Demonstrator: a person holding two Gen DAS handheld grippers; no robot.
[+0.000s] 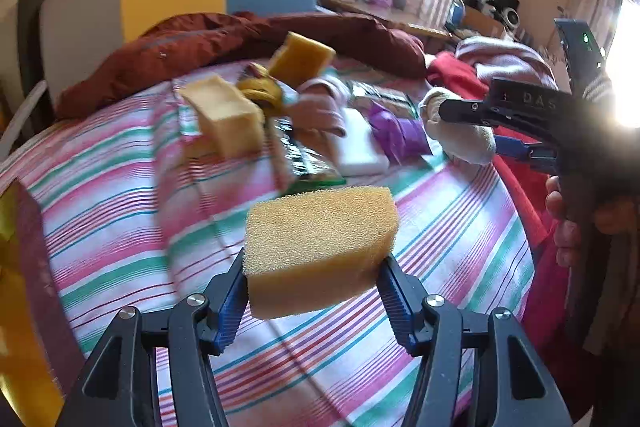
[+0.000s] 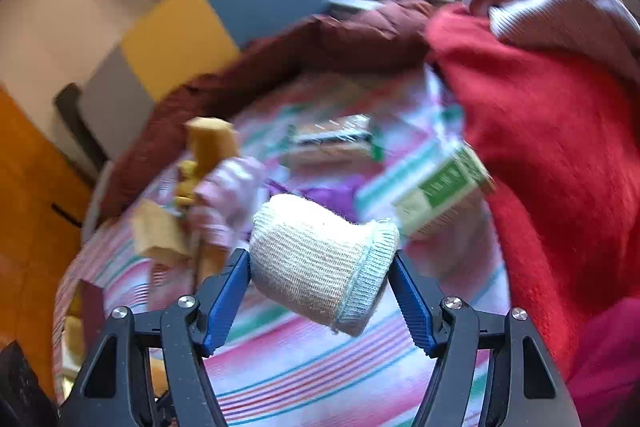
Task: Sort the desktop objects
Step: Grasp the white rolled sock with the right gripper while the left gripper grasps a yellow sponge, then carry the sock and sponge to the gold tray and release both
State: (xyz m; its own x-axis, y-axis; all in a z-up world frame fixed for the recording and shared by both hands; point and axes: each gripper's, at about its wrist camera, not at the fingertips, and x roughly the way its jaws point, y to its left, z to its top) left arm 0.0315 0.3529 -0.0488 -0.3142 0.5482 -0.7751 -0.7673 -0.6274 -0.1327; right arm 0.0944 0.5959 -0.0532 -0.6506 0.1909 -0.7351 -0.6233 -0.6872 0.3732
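My left gripper (image 1: pixel 314 267) is shut on a yellow sponge (image 1: pixel 320 247) and holds it above the striped cloth (image 1: pixel 120 167). My right gripper (image 2: pixel 320 267) is shut on a rolled beige sock (image 2: pixel 320 259) with a pale blue cuff, held above the cloth (image 2: pixel 300 379); it also shows in the left wrist view (image 1: pixel 460 135) at the right. Beyond lie two more sponges (image 1: pixel 224 115) (image 1: pixel 302 57), a pink sock (image 1: pixel 320 107), a white block (image 1: pixel 360 143), a purple wrapper (image 1: pixel 396 131) and dark packets (image 1: pixel 300 155).
A dark red jacket (image 1: pixel 240 43) lies along the far edge. Red and pink clothes (image 2: pixel 552 147) pile at the right. A green and white box (image 2: pixel 440 187) lies by the red cloth. A yellow container (image 1: pixel 20 307) stands at the left edge.
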